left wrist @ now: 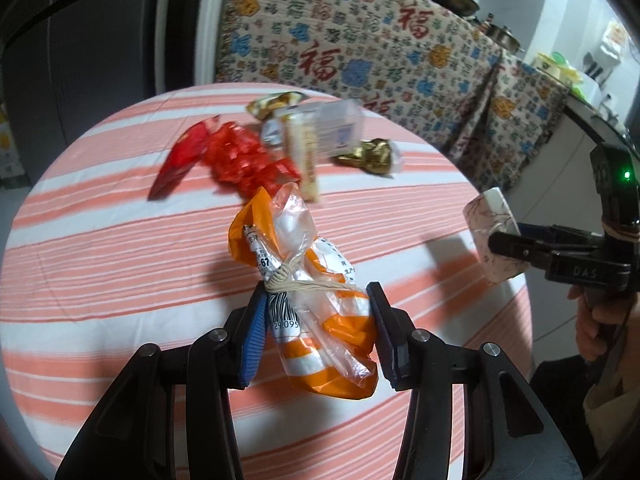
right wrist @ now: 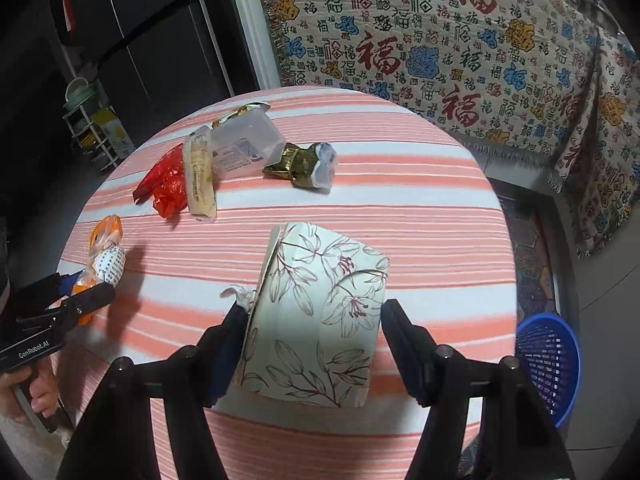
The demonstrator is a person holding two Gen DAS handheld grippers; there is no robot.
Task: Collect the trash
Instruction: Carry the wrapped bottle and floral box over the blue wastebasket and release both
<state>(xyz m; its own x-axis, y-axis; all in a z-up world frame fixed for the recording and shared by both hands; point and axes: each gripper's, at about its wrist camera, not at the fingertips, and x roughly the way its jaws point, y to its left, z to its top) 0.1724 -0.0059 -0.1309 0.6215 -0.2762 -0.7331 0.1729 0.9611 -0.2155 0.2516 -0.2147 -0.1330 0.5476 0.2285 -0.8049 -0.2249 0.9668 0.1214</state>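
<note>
On the round table (right wrist: 420, 216), covered in a cloth of salmon and white stripes, five loose items of trash lie grouped at the far side. One is a crumpled red plastic bag (left wrist: 244, 160). One is a long cream wrapper (right wrist: 200, 178) with print along it. One is a clear rigid plastic box (right wrist: 244, 148) with a label. One is a crushed gold foil wrapper (right wrist: 302, 164) with a white end. One is a second gold-toned wrapper (left wrist: 274, 104) behind the box, only partly visible.

Two further items are held clear of that group. The left gripper (left wrist: 316, 330) is clamped on an orange-and-white plastic bag (left wrist: 304, 280), glossy and creased, knotted with beige cord and bearing a barcode; both blue ribbed pads press its sides. The bag sits above the near part of the table.

The right gripper (right wrist: 314, 346) has a white box (right wrist: 316, 312) with a printed lily pattern between its fingers, a shred of tissue at its left edge. The left finger touches the box; at the right finger, contact cannot be told. One blue mesh plastic basket (right wrist: 548, 364) stands on the floor to the table's right.
</note>
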